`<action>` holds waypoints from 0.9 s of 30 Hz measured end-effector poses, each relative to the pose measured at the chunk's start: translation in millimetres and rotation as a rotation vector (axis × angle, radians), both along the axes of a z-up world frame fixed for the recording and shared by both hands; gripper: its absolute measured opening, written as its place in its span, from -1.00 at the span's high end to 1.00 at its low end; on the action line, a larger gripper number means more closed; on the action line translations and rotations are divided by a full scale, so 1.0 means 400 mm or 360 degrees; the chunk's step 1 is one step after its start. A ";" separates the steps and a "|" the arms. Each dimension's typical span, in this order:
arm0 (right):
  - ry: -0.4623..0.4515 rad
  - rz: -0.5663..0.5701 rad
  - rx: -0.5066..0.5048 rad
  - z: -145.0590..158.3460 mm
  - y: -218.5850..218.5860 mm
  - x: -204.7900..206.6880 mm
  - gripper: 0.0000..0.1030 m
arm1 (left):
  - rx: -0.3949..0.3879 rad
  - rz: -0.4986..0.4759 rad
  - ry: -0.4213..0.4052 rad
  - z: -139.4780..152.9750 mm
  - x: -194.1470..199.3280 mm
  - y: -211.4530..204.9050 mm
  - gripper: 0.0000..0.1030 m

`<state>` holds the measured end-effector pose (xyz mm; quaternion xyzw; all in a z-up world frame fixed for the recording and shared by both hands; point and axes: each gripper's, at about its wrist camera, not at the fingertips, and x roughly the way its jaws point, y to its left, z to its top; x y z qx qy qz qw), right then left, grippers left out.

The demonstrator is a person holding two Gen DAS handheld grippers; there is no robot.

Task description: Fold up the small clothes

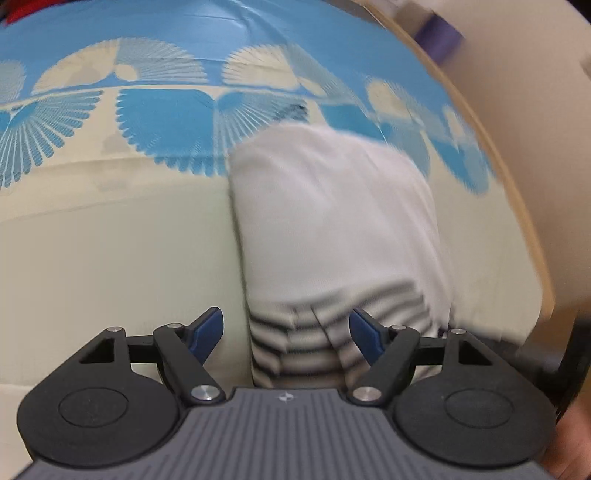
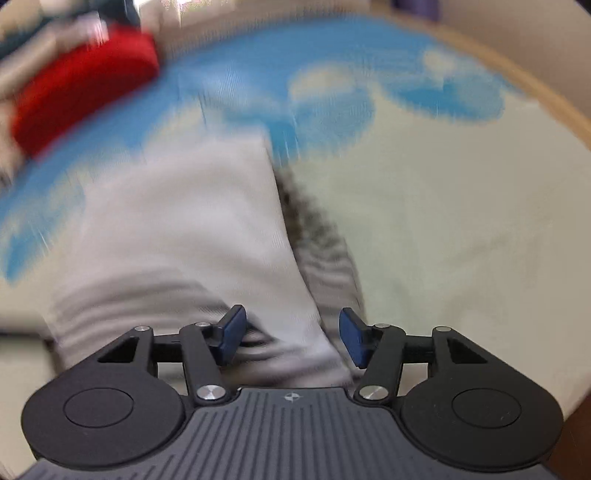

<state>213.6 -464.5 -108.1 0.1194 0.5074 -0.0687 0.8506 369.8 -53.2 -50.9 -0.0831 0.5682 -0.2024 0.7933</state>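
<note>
A small white garment with a black-and-white striped end lies folded lengthwise on the blue and cream patterned cloth. My left gripper is open, its blue pads standing to either side of the striped end, just above it. In the right wrist view the same garment runs from the centre to the lower left, blurred by motion. My right gripper is open over the garment's near striped edge.
A red folded item lies at the far left of the cloth, with other blurred things behind it. The wooden table edge curves along the right, also in the right wrist view. A purple object sits beyond it.
</note>
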 end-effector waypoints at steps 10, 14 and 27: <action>0.0131 -0.0110 0.0047 -0.030 -0.034 0.012 -0.36 | -0.0336 0.0189 0.0230 -0.180 0.132 0.018 -0.72; 0.0130 -0.0086 0.0097 -0.038 -0.014 0.029 0.09 | -0.0502 0.0202 0.0273 -0.205 0.139 0.004 -0.40; -0.0052 0.0146 0.0358 0.052 0.178 0.091 0.77 | -0.0245 0.0187 -0.0130 0.040 0.144 0.247 0.25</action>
